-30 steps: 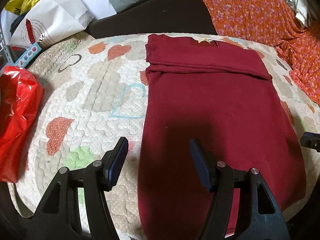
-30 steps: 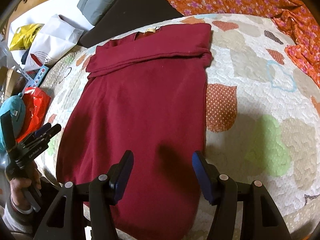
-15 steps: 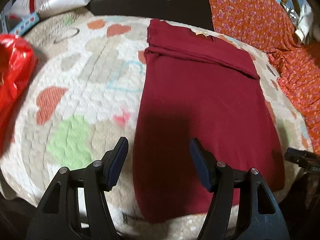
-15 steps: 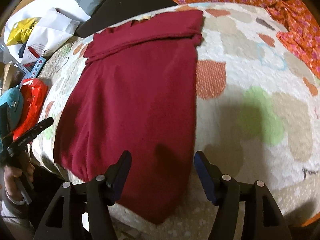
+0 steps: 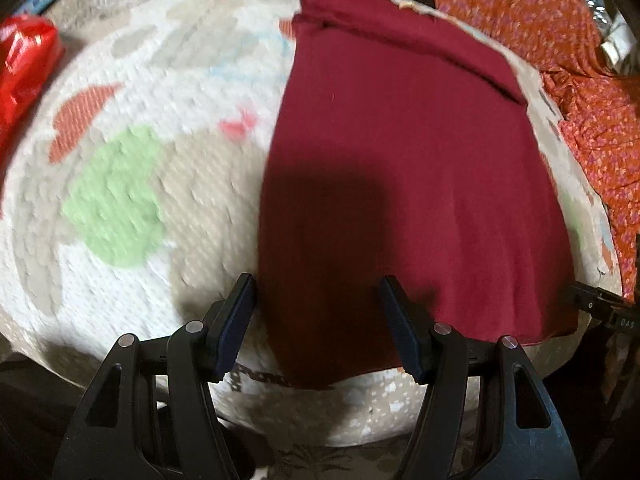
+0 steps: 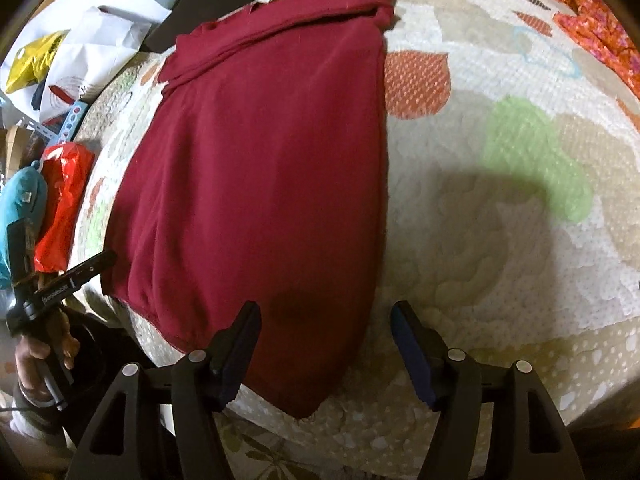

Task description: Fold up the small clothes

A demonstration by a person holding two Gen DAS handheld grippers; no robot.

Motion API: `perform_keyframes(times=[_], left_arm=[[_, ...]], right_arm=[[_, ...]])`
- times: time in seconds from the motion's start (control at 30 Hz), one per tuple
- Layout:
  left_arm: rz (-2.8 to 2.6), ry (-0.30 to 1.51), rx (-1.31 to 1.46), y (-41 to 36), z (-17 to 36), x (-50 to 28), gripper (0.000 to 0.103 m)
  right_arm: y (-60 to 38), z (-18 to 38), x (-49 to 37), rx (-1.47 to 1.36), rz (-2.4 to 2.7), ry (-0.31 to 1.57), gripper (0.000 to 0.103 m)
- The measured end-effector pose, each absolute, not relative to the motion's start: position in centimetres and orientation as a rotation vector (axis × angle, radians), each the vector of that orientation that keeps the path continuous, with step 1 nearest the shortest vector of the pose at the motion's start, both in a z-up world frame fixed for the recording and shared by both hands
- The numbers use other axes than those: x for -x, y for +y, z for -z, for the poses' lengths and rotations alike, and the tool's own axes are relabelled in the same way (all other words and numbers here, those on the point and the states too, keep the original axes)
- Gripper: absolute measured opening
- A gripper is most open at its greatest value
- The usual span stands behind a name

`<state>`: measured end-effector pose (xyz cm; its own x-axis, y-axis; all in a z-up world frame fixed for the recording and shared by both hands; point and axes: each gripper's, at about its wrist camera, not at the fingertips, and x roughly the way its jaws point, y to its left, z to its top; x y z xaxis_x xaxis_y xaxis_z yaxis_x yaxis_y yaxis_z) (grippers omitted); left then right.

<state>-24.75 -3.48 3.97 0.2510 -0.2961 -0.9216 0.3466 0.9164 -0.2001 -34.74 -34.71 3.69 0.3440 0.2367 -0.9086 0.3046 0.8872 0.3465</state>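
Left wrist view shows the left gripper (image 5: 316, 328) with its two fingers (image 5: 236, 320) spread wide and holding nothing, poised at the near left corner of the maroon garment (image 5: 400, 168). The left finger sits just over the quilt (image 5: 120, 120) beside the garment's left edge, the right finger over the cloth itself; whether either touches the fabric cannot be told (the picture is blurred by motion). The garment lies flat and lengthwise on the quilt, its far end folded over in a band, its near hem reaching the quilt's near edge. A red plastic bag (image 5: 24, 60) lies at the far left, and an orange flowered cloth (image 5: 560, 60) runs along the right side.

From the right wrist view, the right gripper (image 6: 326, 344) is likewise wide open and empty, straddling the garment's (image 6: 260, 168) near right corner: its left finger over the cloth, its right finger over the bare quilt (image 6: 500, 200). The near hem hangs a little over the quilt's edge. At the far left of this view the person's left hand (image 6: 40, 360) grips the handle of the other gripper (image 6: 76, 272), near the garment's left corner. Beyond it lie the red bag (image 6: 60, 200), a teal object (image 6: 20, 200) and white bags (image 6: 100, 48).
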Motion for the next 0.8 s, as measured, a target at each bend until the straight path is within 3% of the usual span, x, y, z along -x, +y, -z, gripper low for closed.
perform_keyframes(times=[0.13, 0.3, 0.37, 0.43, 0.47, 0.53, 0.57, 0.6, 0.63, 0.8], left_arm=[[0.429, 1.251, -0.058, -3.7, -3.7, 24.5, 0.065], [0.457, 1.277, -0.026, -4.7, -3.1, 23.9, 0.087], [0.460, 1.283, -0.021, -4.8, -3.0, 23.8, 0.088], [0.464, 1.281, 0.000, -4.6, -3.1, 23.7, 0.088], [0.465, 1.276, 0.010, -4.5, -3.3, 23.7, 0.083], [0.447, 1.264, -0.003, -4.1, -3.5, 23.9, 0.064], [0.436, 1.253, -0.013, -3.7, -3.7, 23.9, 0.046], [0.438, 1.244, -0.006, -3.4, -3.9, 24.0, 0.022], [0.473, 1.249, 0.042, -3.1, -4.2, 24.0, 0.011], [0.583, 1.238, 0.084, -3.2, -6.3, 23.5, 0.009]], right_arm=[[-34.6, -3.6, 35.2, -0.547, 0.024, 1.241, 0.066], [-34.6, -3.2, 35.4, -0.562, 0.015, 1.231, 0.069], [-34.3, -3.1, 35.5, -0.547, 0.007, 1.213, 0.070], [-33.9, -3.2, 35.7, -0.523, 0.014, 1.169, 0.062], [-33.6, -3.2, 35.8, -0.502, 0.025, 1.167, 0.058], [-32.7, -3.7, 35.6, -0.424, -0.004, 1.167, 0.016], [-32.8, -3.7, 35.5, -0.474, -0.052, 1.160, 0.009], [-32.9, -3.7, 35.4, -0.529, -0.093, 1.155, 0.009], [-32.9, -3.7, 35.3, -0.553, -0.116, 1.149, 0.009], [-34.0, -7.3, 34.0, -0.671, -0.259, 1.013, 0.009]])
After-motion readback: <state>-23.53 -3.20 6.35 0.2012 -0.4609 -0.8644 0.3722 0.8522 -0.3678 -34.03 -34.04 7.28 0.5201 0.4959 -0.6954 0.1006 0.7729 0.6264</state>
